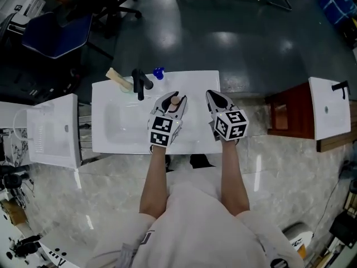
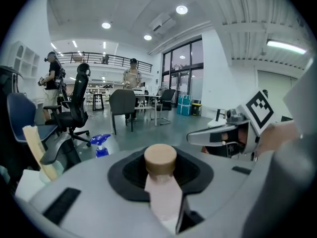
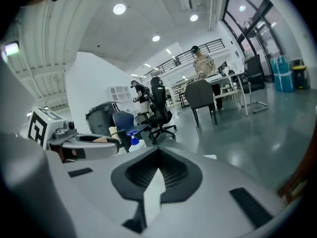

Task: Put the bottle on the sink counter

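Note:
In the left gripper view a small bottle (image 2: 161, 182) with a pale pink body and a tan round cap stands upright, and my left gripper (image 2: 161, 152) is shut on it. The head view shows the bottle's cap (image 1: 175, 100) poking out of the left gripper (image 1: 172, 97), above the right part of the white sink counter (image 1: 201, 81). My right gripper (image 1: 212, 95) hovers just right of it over the same counter; in the right gripper view its jaws (image 3: 157, 152) are shut with nothing between them.
A black faucet (image 1: 139, 84), a blue spray bottle (image 1: 159, 72) and a wooden brush (image 1: 119, 80) stand at the counter's far edge, by the basin (image 1: 120, 119). A white cabinet (image 1: 53, 130) stands left, a brown-and-white unit (image 1: 326, 110) right. Office chairs (image 1: 56, 35) lie beyond.

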The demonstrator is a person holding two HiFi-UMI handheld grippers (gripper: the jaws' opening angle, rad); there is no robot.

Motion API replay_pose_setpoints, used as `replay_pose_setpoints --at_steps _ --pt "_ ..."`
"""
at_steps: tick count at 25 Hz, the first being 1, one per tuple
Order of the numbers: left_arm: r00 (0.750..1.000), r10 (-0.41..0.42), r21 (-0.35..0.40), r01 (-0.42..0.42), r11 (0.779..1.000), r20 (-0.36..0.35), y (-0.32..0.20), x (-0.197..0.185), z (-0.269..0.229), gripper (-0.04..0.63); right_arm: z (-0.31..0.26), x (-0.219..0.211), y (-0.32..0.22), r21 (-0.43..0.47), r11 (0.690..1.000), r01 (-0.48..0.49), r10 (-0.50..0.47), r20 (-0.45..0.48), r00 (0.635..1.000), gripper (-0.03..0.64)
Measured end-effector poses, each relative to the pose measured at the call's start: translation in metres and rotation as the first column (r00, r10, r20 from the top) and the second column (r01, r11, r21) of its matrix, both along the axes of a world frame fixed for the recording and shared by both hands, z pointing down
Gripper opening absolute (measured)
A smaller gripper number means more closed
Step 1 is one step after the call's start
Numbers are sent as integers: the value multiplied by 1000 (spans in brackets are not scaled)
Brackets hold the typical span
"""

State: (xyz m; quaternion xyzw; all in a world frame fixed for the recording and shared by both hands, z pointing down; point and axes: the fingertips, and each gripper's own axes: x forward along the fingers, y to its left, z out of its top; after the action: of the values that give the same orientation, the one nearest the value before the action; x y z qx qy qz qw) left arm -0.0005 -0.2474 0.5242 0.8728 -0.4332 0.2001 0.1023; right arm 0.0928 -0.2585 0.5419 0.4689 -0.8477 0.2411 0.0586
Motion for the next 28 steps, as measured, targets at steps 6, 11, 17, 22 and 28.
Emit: replay_pose_setpoints --at_steps 6,11,17,22,28 --pt "998 -66 5 66 998 7 -1 -8 5 114 15 -26 -6 -30 992 123 -123 -5 992 5" --pt "999 -37 52 35 998 36 -21 -9 9 112 33 -39 -3 -35 980 195 -196 -26 980 5" --pt "999 5 58 -8 998 44 -42 4 18 112 48 -34 3 -61 976 210 -214 -53 975 5" --pt "999 46 55 -48 997 28 -52 23 31 112 54 -14 12 -75 984 163 -167 -46 985 5" --pt "993 116 52 -117 992 29 -69 51 48 112 64 3 26 -93 989 116 -120 -34 992 5"
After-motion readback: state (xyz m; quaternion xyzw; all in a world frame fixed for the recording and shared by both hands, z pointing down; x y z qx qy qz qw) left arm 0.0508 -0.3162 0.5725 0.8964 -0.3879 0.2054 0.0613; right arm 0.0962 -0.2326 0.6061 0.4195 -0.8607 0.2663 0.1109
